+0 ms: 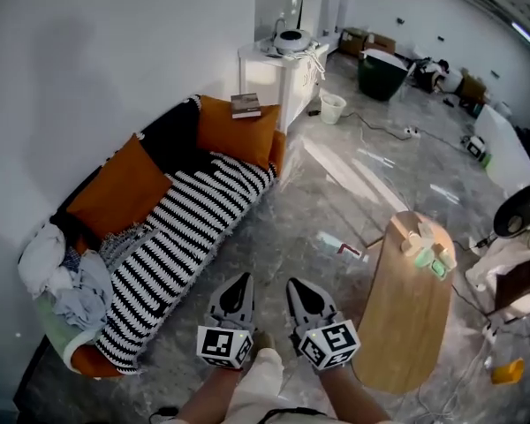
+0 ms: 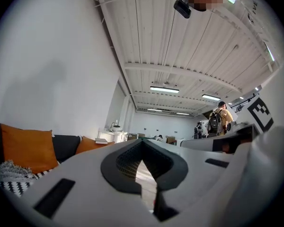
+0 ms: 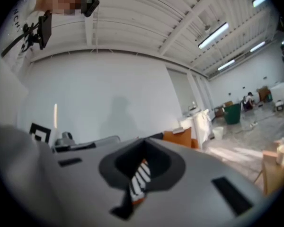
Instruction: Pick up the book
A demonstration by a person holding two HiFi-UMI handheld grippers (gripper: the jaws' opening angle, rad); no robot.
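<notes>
Over in the head view, the book is spotted lying on top of the orange cushion at the far end of the sofa, well apart from the left gripper and the right gripper, which are held low by the person. In the left gripper view, the jaws are seen pressed together on nothing, with the book glimpsed far beyond them. In the right gripper view, the jaws are likewise closed and empty, so nothing is judged done: approach, grasp and lift are all left.
</notes>
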